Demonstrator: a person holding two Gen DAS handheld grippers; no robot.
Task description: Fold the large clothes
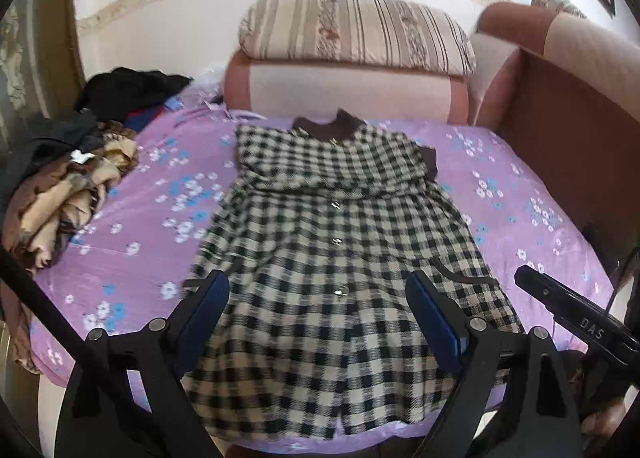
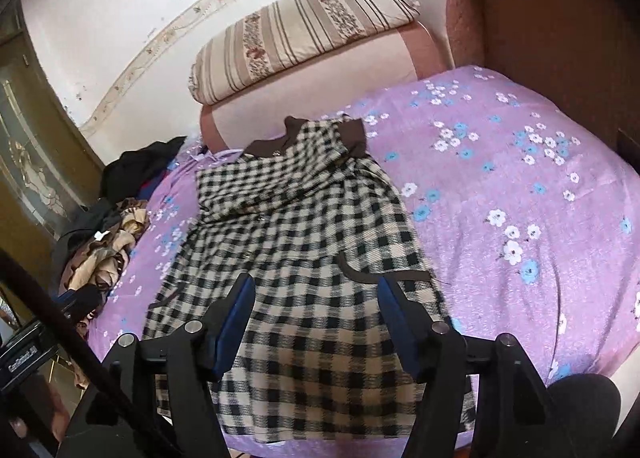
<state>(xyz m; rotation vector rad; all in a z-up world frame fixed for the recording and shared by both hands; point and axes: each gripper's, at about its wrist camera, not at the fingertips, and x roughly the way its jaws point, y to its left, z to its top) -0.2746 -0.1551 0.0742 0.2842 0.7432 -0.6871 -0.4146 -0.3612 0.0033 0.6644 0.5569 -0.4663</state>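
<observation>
left jaws: our left gripper has its jaws spread wide with nothing between the blue pads, just hanging above the lower skirt part of the checked dress

right jaws: same deal for our right gripper, wide apart and empty, hovering over the hem half of the dress, no cloth pinched that we can see

other gripper: in the left view the right one's black finger pokes in at the right edge, off to the side of the skirt

dress: lying flat, buttons up, on the bed's purple flowery sheet; brown collar at the far end, hem at the near edge under the jaws, a brown-trimmed pocket near the right hand edge

sleeves: top half looks folded in over the chest, a brown cuff showing at the right shoulder

pile: a heap of other clothes, tan, brown and black, sits on the sheet's left side, well apart from the dress

beyond: striped cushion on a pink sofa arm past the collar
</observation>
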